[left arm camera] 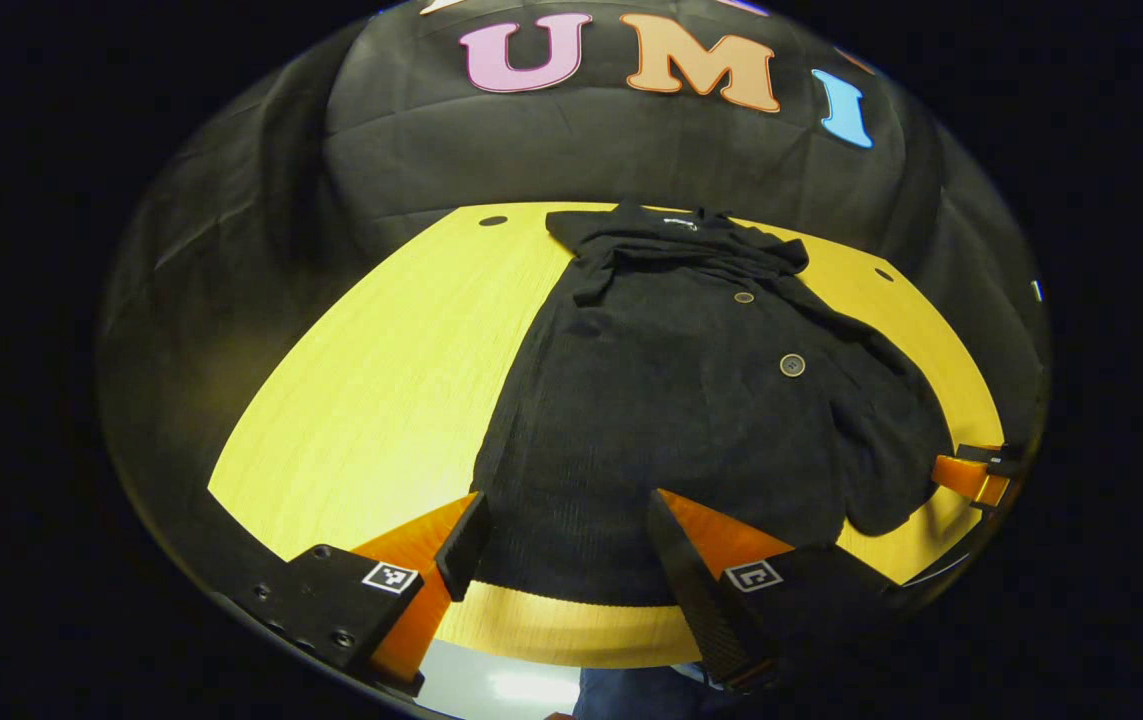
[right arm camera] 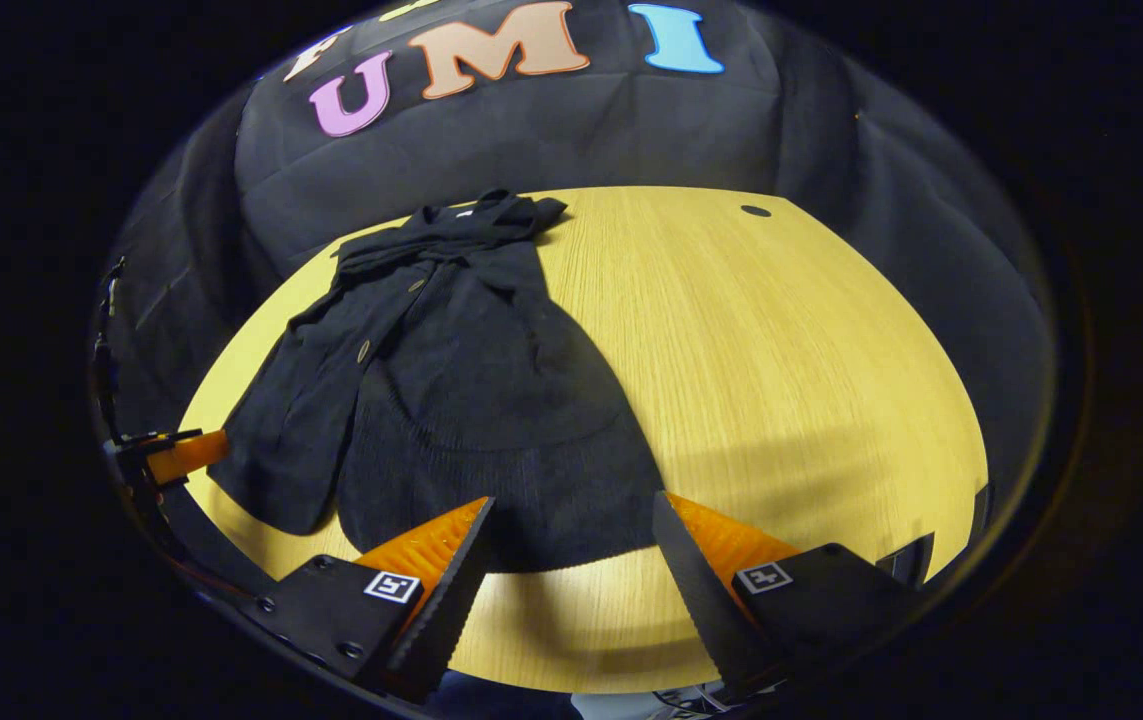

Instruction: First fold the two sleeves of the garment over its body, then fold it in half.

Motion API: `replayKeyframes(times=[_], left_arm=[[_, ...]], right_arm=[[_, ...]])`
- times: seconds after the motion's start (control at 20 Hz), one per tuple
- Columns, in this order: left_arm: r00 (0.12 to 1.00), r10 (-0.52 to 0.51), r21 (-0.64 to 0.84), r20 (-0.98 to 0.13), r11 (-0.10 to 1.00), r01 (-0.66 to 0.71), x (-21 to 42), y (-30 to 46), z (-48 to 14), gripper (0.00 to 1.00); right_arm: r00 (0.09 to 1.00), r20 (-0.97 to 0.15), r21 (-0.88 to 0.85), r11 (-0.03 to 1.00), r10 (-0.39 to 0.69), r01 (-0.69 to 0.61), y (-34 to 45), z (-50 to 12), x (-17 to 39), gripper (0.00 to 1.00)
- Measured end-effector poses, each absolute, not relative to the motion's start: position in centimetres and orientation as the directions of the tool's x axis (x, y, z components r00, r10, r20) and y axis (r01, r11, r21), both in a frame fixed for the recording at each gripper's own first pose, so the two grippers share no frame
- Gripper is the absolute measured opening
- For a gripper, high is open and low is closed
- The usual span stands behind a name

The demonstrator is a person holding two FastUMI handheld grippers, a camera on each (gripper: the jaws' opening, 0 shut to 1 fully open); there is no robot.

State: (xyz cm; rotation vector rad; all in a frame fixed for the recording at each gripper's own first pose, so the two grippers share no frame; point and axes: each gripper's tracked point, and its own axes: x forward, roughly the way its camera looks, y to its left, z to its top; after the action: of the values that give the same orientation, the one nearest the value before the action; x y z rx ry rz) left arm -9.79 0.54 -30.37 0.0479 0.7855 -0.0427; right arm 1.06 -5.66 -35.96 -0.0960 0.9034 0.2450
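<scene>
On the yellow wood-grain counter (left arm camera: 381, 380) lies a black knitted button-front garment (left arm camera: 691, 400), spread lengthwise with its collar toward the booth's dark cloth wall and its hem near the front edge. From the left gripper view, the left tongs (left arm camera: 571, 550) stand wide apart just above that hem, one finger at the garment's outer edge and the other over its lower middle; neither finger presses on the fabric as far as can be told. That view also gives the front clearly: two round buttons (left arm camera: 792, 365) down the placket, the rumpled collar (left arm camera: 676, 235), and a sleeve lying folded along the far side, with the other gripper's tip showing just beyond it at the counter's edge. The right gripper view shows the garment (right arm camera: 471, 400) from the other side, its sleeve draped over the body in a rounded fold, and a broad bare stretch of counter (right arm camera: 781, 350) with a small dark hole (right arm camera: 756, 211) near its back corner. The right tongs (right arm camera: 571, 555) are likewise apart, hovering at the hem, one finger over the cloth, the other over bare wood.
</scene>
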Motion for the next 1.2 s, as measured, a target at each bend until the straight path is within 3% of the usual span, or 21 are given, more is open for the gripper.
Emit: replayKeyframes(times=[0.05,0.1,0.15,0.3,0.35,0.4,0.45,0.95,1.1,1.15,1.2], left_arm=[[0.698,-0.016,0.032,-0.716,0.998,0.057,-9.9,0.6,-30.7,0.95],[0.692,-0.015,0.035,-0.722,0.998,0.058,-10.0,0.7,-31.2,0.95],[0.683,-0.012,0.038,-0.73,0.998,0.058,-10.2,0.7,-31.7,0.95],[0.663,-0.009,0.034,-0.749,0.998,0.052,-11.0,0.6,-32.4,0.95],[0.659,-0.01,0.028,-0.752,0.999,0.047,-11.1,0.5,-32.6,0.95],[0.649,-0.01,0.025,-0.761,0.999,0.045,-11.4,0.4,-33.0,0.95],[0.652,-0.013,0.024,-0.758,0.999,0.047,-11.4,0.3,-32.9,0.96],[0.694,-0.017,0.015,-0.72,0.999,0.04,-11.2,0.2,-33.1,0.97],[0.687,-0.041,0.015,-0.726,0.997,0.075,-11.2,-0.6,-33.3,0.9],[0.682,-0.055,0.014,-0.73,0.995,0.094,-11.1,-0.9,-33.2,0.82],[0.678,-0.07,0.012,-0.732,0.993,0.116,-11.1,-1.2,-33.2,0.77]], right_arm=[[0.592,-0.789,0.015,0.967,0.167,-0.253,-5.7,-36.2,0.9,0.99],[0.593,-0.789,0.012,0.968,0.164,-0.252,-5.7,-36.3,0.8,0.94],[0.594,-0.788,0.009,0.969,0.16,-0.248,-5.7,-36.4,0.9,0.98],[0.594,-0.791,-0.001,0.971,0.146,-0.24,-5.8,-36.6,1.0,0.98],[0.594,-0.792,-0.007,0.97,0.143,-0.243,-5.8,-36.5,1.0,0.94],[0.592,-0.794,-0.015,0.969,0.139,-0.248,-5.8,-36.6,1.0,0.97],[0.592,-0.795,-0.027,0.966,0.135,-0.256,-5.8,-36.6,0.9,0.94],[0.584,-0.802,-0.055,0.958,0.125,-0.281,-5.7,-36.7,0.8,0.97],[0.578,-0.803,-0.053,0.949,0.144,-0.309,-4.8,-36.9,0.7,0.82],[0.578,-0.803,-0.057,0.947,0.145,-0.317,-4.4,-36.9,0.6,0.63],[0.578,-0.803,-0.057,0.945,0.148,-0.322,-4.1,-37.0,0.5,0.57]])
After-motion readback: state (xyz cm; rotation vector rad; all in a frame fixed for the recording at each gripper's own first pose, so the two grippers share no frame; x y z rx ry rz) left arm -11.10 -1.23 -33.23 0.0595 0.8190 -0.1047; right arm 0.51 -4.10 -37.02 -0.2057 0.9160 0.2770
